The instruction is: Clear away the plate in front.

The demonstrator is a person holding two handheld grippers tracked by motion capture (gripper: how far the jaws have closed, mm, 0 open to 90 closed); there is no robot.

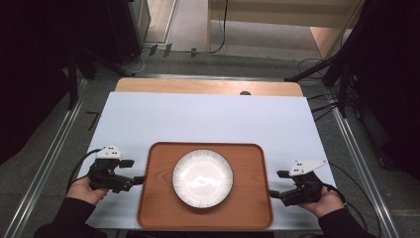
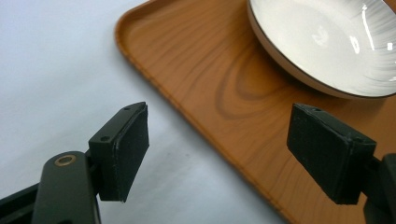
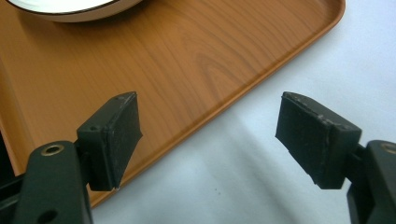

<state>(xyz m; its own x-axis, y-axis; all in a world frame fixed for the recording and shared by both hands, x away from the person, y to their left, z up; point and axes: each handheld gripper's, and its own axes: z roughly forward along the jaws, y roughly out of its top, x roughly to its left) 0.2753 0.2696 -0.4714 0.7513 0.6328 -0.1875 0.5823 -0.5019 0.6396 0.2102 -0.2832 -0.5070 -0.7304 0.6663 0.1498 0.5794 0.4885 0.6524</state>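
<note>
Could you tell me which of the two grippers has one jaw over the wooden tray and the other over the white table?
Both do: the left gripper and the right gripper each straddle a side edge of the tray, jaws open, so this does not set them apart.

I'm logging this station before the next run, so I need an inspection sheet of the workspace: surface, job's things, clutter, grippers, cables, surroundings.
Surface: pale blue sheet over a wooden table, flat and clean.
Job's things: brown wood-grain tray near the front edge; white ribbed plate stands at its middle, with no food on it.
Clutter: small dark thing at the table's far edge, too small to identify.
Grippers: left hand-held gripper open, jaws either side of the tray's left rim; right hand-held gripper open at the tray's right rim.
Cables: one trails from each gripper; more lie on the floor at right.
Surroundings: dark stands, metal rails, grey floor.
</note>
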